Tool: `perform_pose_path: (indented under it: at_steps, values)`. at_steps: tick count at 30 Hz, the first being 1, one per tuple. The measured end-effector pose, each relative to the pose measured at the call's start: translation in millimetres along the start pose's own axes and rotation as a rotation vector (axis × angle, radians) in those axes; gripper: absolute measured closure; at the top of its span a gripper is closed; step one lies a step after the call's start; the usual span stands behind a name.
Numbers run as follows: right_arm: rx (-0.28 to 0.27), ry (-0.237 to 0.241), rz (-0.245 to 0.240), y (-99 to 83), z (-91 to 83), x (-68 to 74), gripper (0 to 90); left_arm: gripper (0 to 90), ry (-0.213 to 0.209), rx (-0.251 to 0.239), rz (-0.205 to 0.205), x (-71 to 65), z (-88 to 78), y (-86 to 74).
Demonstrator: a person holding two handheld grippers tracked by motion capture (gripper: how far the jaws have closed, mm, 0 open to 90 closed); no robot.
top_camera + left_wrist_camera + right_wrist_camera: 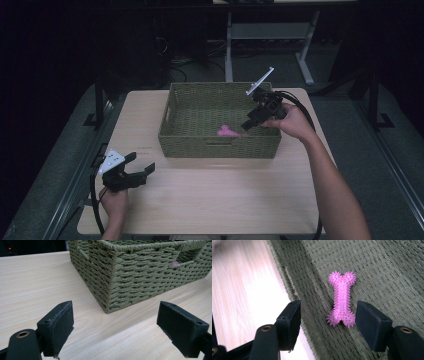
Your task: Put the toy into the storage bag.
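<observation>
You have a pink bone-shaped toy covered in small rubbery spikes (with raised markings along its flat middle), lying flat on the woven floor of the olive-green wicker basket. In the high view it sits toward the basket's near wall, a little right of centre. The basket stands upright on your light wooden table, toward the far edge.
</observation>
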State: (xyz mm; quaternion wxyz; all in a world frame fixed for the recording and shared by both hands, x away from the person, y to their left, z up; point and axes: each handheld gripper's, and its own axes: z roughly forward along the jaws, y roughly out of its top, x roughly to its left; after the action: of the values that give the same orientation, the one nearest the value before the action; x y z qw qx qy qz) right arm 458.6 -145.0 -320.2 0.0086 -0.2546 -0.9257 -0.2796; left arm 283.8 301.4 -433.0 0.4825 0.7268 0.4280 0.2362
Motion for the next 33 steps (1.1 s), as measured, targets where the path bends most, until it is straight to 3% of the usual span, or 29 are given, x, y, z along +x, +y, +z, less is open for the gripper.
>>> perform_pose_path:
  at_steps: [14,33]
  values:
    - [-0.036,-0.011,0.0,-14.0,-23.1,18.7,31.1,13.6,-0.001,-0.001,0.0,-1.4,0.5,0.0]
    - [-0.068,-0.011,-0.008,-50.3,-30.5,40.6,30.0,13.6,0.001,0.003,0.005,-2.0,0.6,0.0]
